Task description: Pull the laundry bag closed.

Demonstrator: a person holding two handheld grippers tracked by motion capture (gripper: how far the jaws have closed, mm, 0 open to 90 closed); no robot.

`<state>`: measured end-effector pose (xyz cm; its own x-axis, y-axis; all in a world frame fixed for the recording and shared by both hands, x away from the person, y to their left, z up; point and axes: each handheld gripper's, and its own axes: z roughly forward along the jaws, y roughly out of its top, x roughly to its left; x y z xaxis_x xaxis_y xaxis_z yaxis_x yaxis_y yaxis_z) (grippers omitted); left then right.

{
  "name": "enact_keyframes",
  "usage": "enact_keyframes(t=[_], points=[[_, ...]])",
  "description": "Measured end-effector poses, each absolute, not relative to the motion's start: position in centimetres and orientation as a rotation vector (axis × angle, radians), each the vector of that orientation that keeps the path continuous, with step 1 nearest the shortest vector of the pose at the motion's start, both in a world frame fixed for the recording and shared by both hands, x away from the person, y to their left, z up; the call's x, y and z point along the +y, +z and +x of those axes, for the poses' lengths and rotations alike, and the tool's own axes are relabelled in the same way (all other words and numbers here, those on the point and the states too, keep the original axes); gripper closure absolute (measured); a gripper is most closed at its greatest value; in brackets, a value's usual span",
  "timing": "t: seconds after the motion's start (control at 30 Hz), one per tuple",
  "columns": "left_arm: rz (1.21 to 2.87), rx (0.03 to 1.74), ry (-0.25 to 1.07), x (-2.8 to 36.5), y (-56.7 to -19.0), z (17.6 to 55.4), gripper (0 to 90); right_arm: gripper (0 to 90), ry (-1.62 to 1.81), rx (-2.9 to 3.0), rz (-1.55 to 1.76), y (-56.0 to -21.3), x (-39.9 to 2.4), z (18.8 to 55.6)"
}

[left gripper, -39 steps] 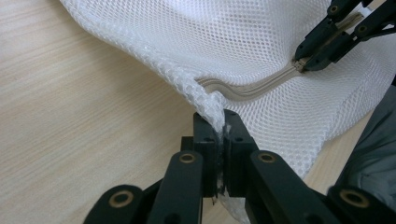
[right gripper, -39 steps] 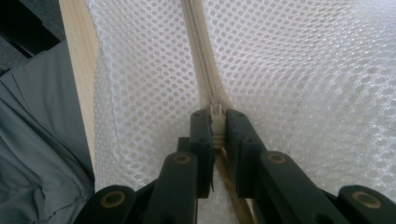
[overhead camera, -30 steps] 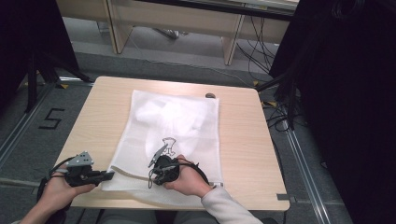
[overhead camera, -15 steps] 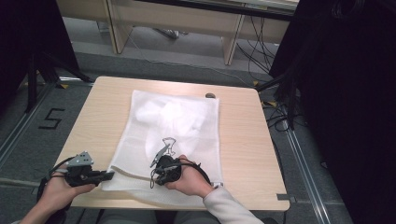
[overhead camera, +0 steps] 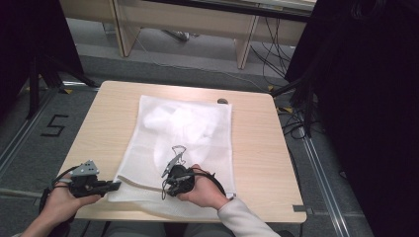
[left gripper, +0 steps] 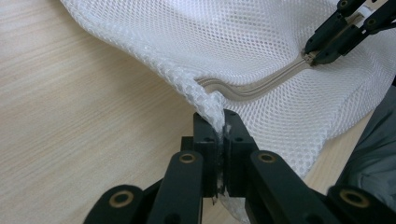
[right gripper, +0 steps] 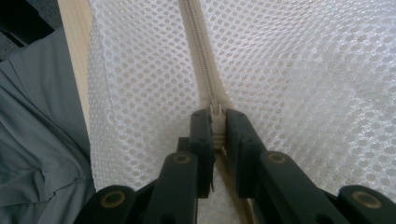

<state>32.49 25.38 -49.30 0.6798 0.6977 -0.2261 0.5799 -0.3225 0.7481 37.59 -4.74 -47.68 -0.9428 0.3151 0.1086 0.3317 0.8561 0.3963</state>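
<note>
While the left tool [left gripper: 219, 140] pinches the near corner of the white mesh bag [overhead camera: 183, 143] at the surface's [overhead camera: 257, 148] front edge, the right tool [right gripper: 215, 135] just beside it is clamped on the bag's cream zipper [right gripper: 201, 56], its jaws closed over the slider. Farther off, the bag lies flat across the middle of the wooden surface, with pale fabric inside, reaching almost to the far edge
</note>
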Motion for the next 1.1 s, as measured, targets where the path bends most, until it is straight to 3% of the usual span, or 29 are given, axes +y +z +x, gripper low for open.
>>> enact_keyframes(t=[1.1], points=[[2.024,0.986,0.175,25.4,-49.3,32.5,85.5,82.1,-0.633,-3.008,-0.541,-47.6,-6.4,37.4]])
